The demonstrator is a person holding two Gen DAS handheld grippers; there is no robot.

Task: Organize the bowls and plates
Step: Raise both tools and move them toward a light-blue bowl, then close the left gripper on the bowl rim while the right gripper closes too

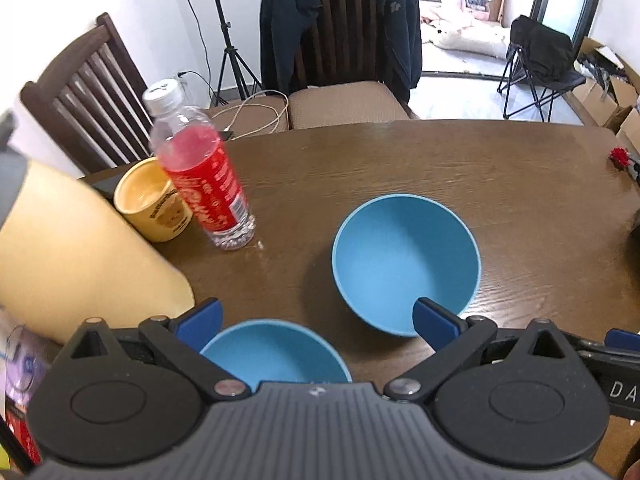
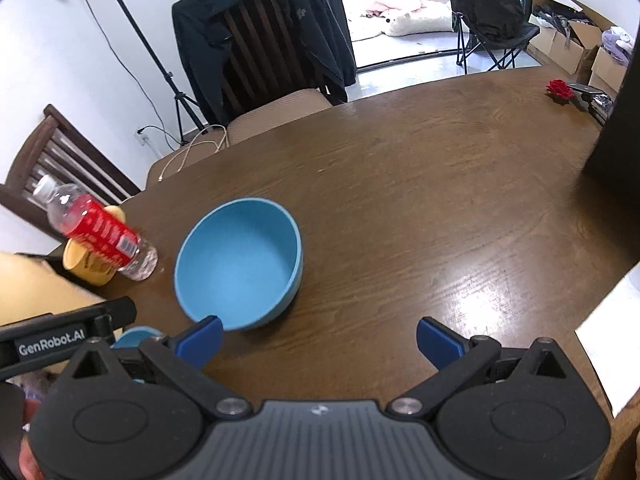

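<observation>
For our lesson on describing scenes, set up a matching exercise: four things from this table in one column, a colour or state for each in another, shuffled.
Column 1:
1. far bowl
2. bottle
3. cup
4. left gripper

Column 2:
A. yellow, beside the bottle
B. open, holding nothing
C. blue, empty, upright
D. clear with a red label and white cap

Pairs: 1-C, 2-D, 3-A, 4-B

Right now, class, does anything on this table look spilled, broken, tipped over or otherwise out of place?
Nothing stands out. Both blue bowls, the far bowl and the near bowl, sit upright and empty on the wooden table. The bottle with the red label and the yellow cup stand upright; their tilt is likely fisheye distortion.
</observation>
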